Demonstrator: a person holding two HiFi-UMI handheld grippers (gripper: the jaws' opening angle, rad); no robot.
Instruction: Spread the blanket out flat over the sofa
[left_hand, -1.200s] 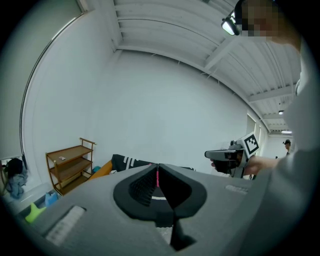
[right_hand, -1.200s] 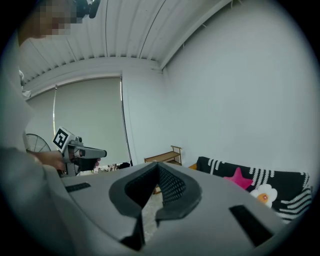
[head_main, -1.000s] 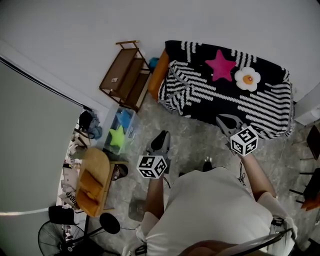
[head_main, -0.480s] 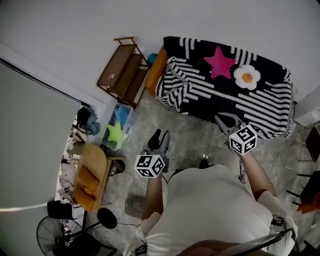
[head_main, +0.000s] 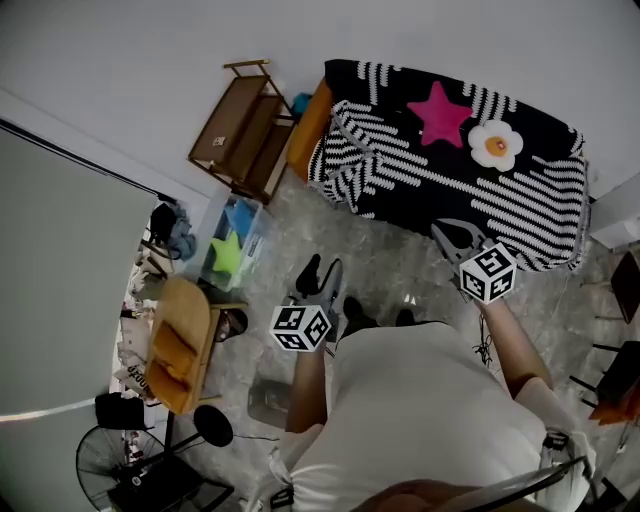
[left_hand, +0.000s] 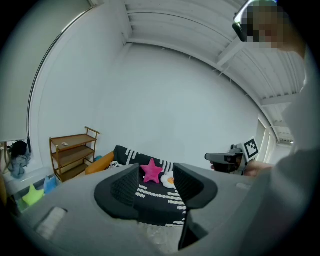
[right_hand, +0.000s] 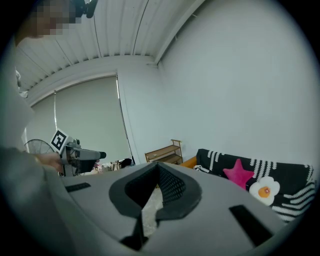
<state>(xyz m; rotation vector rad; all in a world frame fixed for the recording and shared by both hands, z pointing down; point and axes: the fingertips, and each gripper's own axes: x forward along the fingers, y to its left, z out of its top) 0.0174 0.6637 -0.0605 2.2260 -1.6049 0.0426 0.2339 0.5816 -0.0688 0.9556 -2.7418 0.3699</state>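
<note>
The left hand-held gripper has its jaws spread wide, having just been opening, and nothing is between them; past the gap its own view shows only the far-off sofa. The right hand-held gripper has its jaw tips together, holding nothing, with a sliver of floor showing below.

Only the head view shows the whole layout. The black-and-white striped blanket covers the sofa but is rumpled into folds at its left end, beside the bare orange arm. A pink star cushion and a fried-egg cushion lie on top. Both grippers hang over the floor, well apart from the blanket. That view alone shows the clear storage box and the fan to the left. Each gripper view catches the other gripper side-on.
</note>
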